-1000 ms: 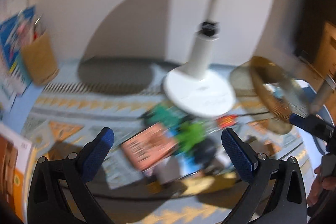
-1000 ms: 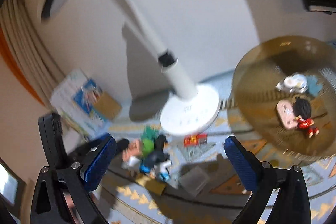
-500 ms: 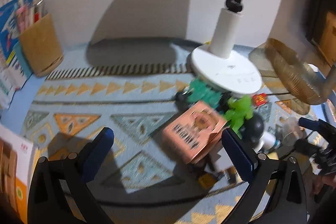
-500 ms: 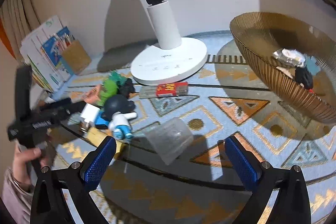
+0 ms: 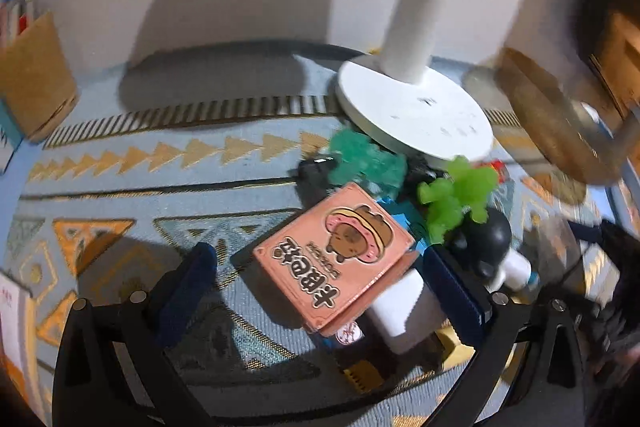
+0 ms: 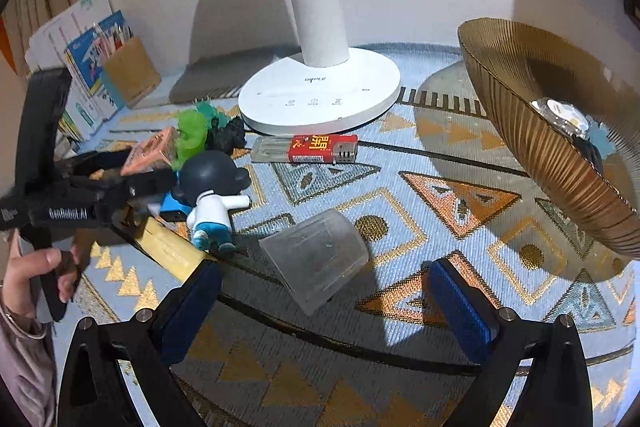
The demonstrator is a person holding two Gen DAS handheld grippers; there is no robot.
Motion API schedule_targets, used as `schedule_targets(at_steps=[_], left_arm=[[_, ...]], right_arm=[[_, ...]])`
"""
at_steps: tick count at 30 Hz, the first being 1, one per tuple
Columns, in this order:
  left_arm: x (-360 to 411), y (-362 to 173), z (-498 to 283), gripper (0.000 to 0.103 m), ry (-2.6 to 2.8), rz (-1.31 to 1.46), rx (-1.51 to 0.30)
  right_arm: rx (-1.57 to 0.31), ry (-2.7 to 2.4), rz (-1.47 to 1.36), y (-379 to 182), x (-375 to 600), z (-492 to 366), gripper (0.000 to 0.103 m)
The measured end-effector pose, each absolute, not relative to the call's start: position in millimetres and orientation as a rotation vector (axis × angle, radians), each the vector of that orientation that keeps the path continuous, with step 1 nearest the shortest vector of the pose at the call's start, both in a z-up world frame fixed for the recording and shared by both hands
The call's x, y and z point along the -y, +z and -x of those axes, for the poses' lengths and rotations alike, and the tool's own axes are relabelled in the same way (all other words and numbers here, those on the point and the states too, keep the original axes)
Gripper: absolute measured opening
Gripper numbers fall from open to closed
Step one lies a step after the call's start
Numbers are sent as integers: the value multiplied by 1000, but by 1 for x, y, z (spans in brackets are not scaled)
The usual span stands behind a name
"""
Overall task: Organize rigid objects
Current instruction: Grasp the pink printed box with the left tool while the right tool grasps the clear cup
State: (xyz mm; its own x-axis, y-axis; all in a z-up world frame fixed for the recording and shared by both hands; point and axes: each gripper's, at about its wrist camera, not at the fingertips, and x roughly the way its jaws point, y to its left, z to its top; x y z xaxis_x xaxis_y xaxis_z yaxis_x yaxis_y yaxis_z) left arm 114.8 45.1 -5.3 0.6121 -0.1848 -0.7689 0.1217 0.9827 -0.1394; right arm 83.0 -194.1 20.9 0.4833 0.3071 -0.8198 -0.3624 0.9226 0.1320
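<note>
Pink box: lies flat but skewed in the clutter pile on the patterned bench cloth, propped on a white block, with the green figures and the lamp base behind it.
Key relation: the box sits squarely between the left fingers; its long axis runs diagonally, from the near right corner toward the far left, so the fingers would close across a skewed side.
Left gripper: fingers wide apart, empty, straddling the box; judged nearest and best placed.
Right gripper: fingers apart, empty, with the tipped clear cup just ahead between them.
Gold bowl: off to the right, already holding a watch; probably the destination.
</note>
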Motion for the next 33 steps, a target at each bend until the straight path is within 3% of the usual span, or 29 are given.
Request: schedule_targets(at_steps=[10,22,29,30,32,33], left_arm=[[-117,-5,-84,102,-226,460,-768],[-52,-6,-95,103,-164,-142,-904],[-41,-2,-106,103,-186,-185,-893],[-41,-2,-106,99,-193,-183,-889],[-39,-1,-108,68,-244,-164,-879],[-37,1,-107,47,-264,-154,-872]], right_arm=[[-968,470,-37,22,207,-84,103],[-976,440,9,21,201,-83,103],[-974,442,6,21,201,-83,103],[-973,439,10,21,200,-83,103],[-963,418,27,22,199,-80,89],[-958,414,34,23,198,-80,76]])
